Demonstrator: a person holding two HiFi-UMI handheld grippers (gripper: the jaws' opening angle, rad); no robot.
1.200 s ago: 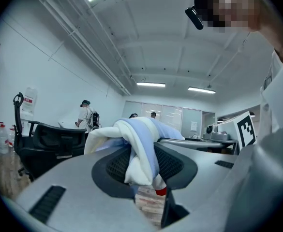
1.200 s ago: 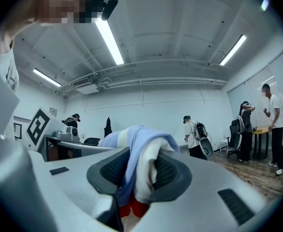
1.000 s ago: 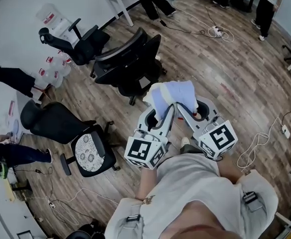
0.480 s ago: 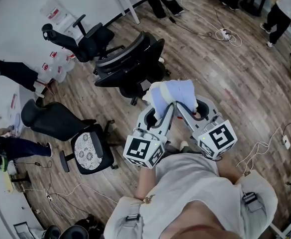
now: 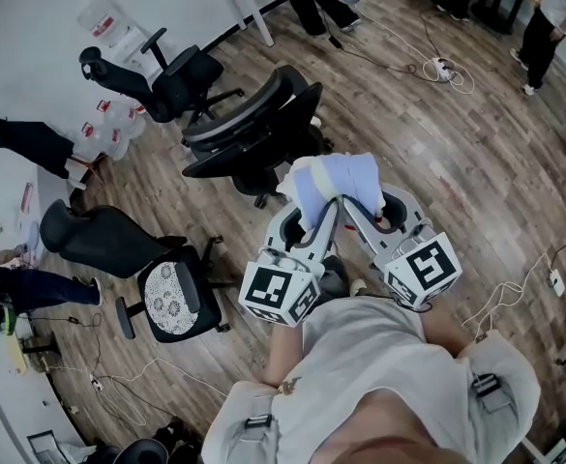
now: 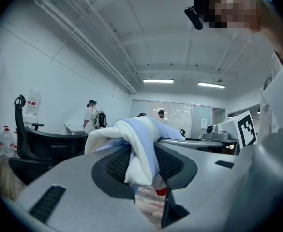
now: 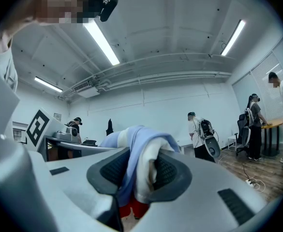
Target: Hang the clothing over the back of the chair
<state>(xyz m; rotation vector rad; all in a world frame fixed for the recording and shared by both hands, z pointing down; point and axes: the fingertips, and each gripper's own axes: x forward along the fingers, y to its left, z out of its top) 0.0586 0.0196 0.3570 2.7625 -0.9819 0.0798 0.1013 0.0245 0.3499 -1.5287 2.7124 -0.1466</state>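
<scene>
One black chair (image 5: 252, 129) stands ahead on the left. The left gripper (image 5: 310, 222) is clamped on the white-and-blue clothing (image 5: 333, 180), held up near the chair; the right gripper (image 5: 364, 213) pinches its other side. Bare wooden floor (image 5: 457, 162) spreads rightward.

Left gripper (image 5: 313, 224), right gripper (image 5: 359, 211): abreast, level, clamped.

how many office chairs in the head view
3: a chair by the wall, upper left; a middle chair ahead; a chair with a patterned seat, lower left. The middle one may hide another.
</scene>
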